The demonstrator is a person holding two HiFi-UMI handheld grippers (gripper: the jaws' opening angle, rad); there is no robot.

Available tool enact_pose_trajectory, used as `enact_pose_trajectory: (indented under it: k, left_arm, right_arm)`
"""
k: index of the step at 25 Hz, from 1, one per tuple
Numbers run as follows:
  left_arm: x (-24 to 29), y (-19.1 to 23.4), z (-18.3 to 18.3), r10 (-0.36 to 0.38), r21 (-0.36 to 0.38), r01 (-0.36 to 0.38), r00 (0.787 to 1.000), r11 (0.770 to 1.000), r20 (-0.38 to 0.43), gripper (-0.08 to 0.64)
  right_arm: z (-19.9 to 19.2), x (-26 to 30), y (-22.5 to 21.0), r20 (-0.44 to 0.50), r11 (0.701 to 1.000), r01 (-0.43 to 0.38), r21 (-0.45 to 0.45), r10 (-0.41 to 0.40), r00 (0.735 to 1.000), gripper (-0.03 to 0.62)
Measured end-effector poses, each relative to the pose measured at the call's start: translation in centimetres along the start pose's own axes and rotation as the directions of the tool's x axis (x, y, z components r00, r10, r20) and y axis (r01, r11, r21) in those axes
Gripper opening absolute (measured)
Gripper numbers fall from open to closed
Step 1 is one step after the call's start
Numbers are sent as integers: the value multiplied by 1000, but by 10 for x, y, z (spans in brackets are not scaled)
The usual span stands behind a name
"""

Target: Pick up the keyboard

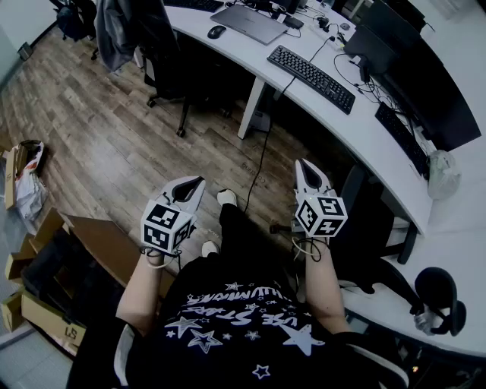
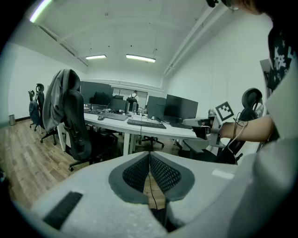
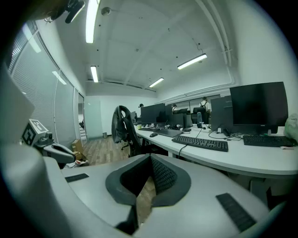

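Pressed together on nothing, left gripper (image 1: 197, 181) and right gripper (image 1: 304, 162) alike, ribbed dark pads meeting inside smooth pale shells. Flat black rectangular keyboard (image 1: 311, 78) lying on the curved white desk (image 1: 364, 133), well apart from both. Key rows from above only in head view; ceiling strip lights (image 3: 192, 61) only in the 2 gripper views.

The keyboard (image 1: 311, 78) at one o'clock is showing black against the white desk (image 1: 364, 128). The left gripper (image 1: 196, 185) and right gripper (image 1: 305, 169) are showing white shells and marker cubes (image 1: 319, 215) patterned in black-and-white squares. Their pads (image 2: 163, 173) are looking dark grey, finely meshed. At ten o'clock the floor (image 1: 99, 144) is showing brown wood planks. At six o'clock the shirt (image 1: 243, 327) is showing black with white stars. The laptop (image 1: 249, 23) at twelve o'clock seems grey.
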State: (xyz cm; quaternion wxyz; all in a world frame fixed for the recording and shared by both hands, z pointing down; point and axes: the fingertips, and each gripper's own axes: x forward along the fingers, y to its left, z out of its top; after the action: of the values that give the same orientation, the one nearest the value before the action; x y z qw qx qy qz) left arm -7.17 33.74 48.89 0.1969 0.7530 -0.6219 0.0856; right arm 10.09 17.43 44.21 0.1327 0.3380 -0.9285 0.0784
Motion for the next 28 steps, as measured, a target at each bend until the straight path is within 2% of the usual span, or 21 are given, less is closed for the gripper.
enact_pose_trajectory:
  k: [10,18,19,20,21,24,28]
  left_arm:
    - [0,3,-2,28,4,-28,1000,1000,-11,23]
    - [9,19,20,49,21,-50,998,999,32,46]
    - [13,21,24,47,23,-48,998,999,35,122]
    - [18,23,27,43,25,-44,998,999,37,239]
    - [23,25,29,38,27,-39,999,999,38,300]
    - [40,33,32,29,27,-29,999,999,32,345]
    - [71,46,39,19,20,-19,1000,1000,14,382]
  right_arm:
    - [-1,7,0,10,999,-34,-6,34,999,4]
    - [25,20,-15,103,998,-22,58,16,995,5]
    - [26,23,-17,100,998,-29,61,23,995,45]
    - [28,27,-19,95,997,-36,64,30,995,119]
    - [29,32,-23,90,997,-39,66,32,995,173]
    - [32,49,-35,89,998,-27,64,21,996,302]
    - [31,79,-63,56,997,0,81,-4,998,373]
